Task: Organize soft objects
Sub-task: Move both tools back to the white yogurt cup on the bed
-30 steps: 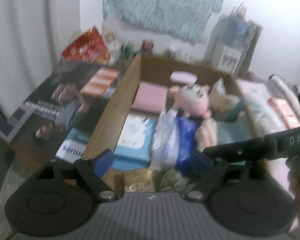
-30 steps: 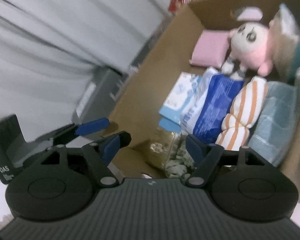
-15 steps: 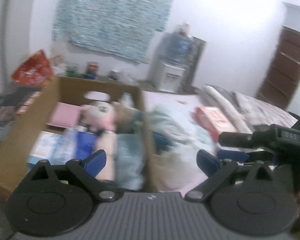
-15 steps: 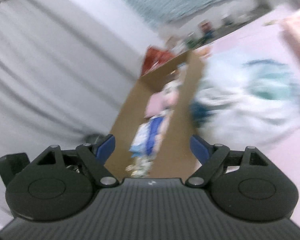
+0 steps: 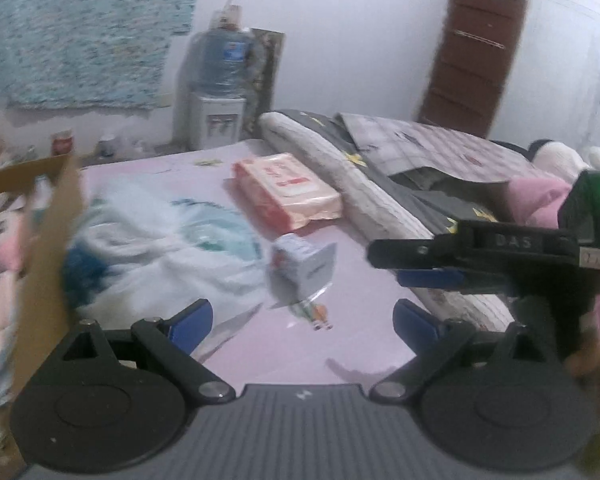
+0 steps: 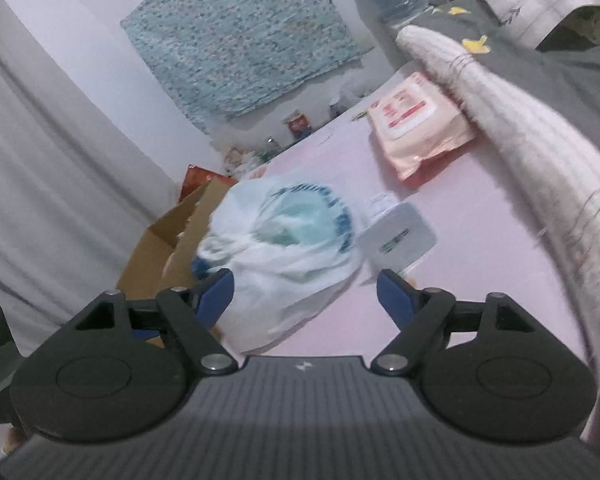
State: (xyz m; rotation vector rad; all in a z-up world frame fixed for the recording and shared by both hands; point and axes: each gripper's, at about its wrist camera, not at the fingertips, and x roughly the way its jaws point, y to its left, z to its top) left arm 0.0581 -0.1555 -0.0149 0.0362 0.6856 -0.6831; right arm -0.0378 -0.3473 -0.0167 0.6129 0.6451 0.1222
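My left gripper [image 5: 302, 320] is open and empty above the pink bed sheet [image 5: 364, 320]. Ahead of it lie a white plastic bag with teal print [image 5: 160, 248], a small white tissue pack [image 5: 304, 268] and a pink wipes pack [image 5: 288, 188]. My right gripper [image 5: 388, 264] reaches in from the right, held by a hand. In the right wrist view, my right gripper [image 6: 306, 294] has its jaws closing with no pad pressing on anything. The white bag [image 6: 288, 240] lies just ahead of it, the tissue pack [image 6: 396, 236] beside the bag and the wipes pack [image 6: 416, 124] farther off.
A cardboard box [image 5: 48, 240] with a pink plush [image 5: 0, 236] and other soft things stands at the left, against the bed. A rolled striped blanket [image 5: 340, 176] and grey bedding [image 5: 440, 152] lie to the right. A water dispenser [image 5: 220, 92] and a brown door [image 5: 476, 60] are behind.
Both views have swung right, away from the inside of the cardboard box and onto the pink bed. The box now sits at the left edge. Both grippers stay empty.
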